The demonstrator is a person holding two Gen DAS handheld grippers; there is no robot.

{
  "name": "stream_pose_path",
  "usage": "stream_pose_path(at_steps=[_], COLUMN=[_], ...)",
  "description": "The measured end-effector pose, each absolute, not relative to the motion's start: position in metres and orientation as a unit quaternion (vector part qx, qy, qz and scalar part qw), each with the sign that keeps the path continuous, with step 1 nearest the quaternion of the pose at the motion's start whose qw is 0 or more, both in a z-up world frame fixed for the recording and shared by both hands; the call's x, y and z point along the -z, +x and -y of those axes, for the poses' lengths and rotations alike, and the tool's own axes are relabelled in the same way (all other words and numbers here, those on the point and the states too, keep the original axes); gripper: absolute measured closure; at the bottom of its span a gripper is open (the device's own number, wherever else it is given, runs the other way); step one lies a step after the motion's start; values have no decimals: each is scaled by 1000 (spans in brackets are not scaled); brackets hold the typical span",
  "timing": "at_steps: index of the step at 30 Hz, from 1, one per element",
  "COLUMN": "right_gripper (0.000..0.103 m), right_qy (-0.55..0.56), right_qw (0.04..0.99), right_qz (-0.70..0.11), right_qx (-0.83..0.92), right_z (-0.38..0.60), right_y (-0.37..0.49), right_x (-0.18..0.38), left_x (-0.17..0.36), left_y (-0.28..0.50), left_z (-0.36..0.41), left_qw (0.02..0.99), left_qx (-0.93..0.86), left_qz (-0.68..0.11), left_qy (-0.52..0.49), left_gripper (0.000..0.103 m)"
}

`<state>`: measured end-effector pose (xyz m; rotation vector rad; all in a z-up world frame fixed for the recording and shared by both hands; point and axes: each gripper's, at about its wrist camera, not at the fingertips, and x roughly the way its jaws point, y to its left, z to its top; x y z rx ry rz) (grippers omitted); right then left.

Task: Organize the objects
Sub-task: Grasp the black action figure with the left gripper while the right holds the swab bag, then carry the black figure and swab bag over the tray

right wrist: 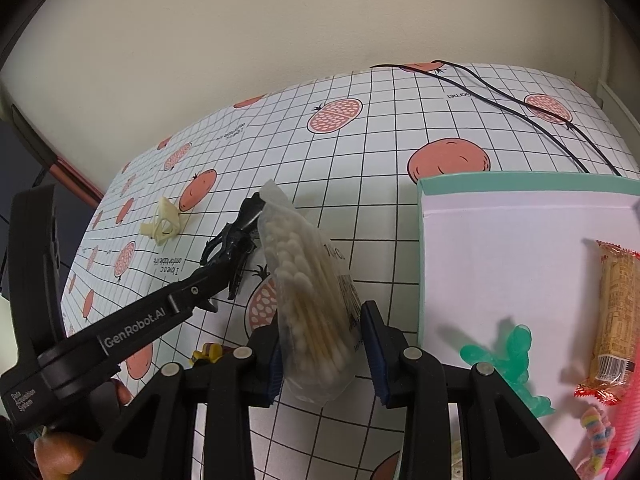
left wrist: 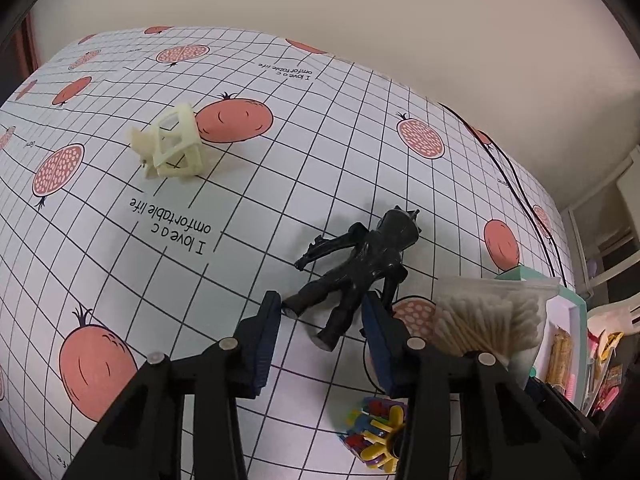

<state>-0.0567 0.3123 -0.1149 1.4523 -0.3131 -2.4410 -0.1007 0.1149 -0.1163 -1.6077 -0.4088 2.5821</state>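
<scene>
Black figurine (left wrist: 356, 268): glossy, horned head, 1 arm flung out, lying flat on the gridded tablecloth (left wrist: 248, 160) just beside the teal box (right wrist: 520, 184). Left gripper (left wrist: 320, 320) jaws clamped on its legs. Right gripper (right wrist: 320, 344) clamped on cotton swab bag (right wrist: 308, 280).

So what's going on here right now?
A person is tidying a table with tongs in each hand. The left tongs straddle the legs of a black figure lying on the cloth. The right tongs hold a bag of cotton swabs up beside a box that already has a snack bar and a green toy in it.
</scene>
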Motion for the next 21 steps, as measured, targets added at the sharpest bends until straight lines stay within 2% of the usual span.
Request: stream_pose_path(at_steps=[8, 16, 21], right_gripper=[66, 73, 74], right_qy=[503, 496, 489], right_qw=[142, 145, 144], right_qz=[110, 115, 116], right_qx=[846, 848, 852], right_z=[-312, -313, -314], right_y=[-57, -56, -55], right_x=[115, 109, 105], left_x=[112, 106, 101], left_y=[-102, -100, -101], left_z=[-111, -110, -110], left_qw=[40, 44, 47], left_qx=[-845, -855, -860], left_qz=[137, 138, 141], left_qy=[-515, -498, -487], left_gripper=[64, 65, 65])
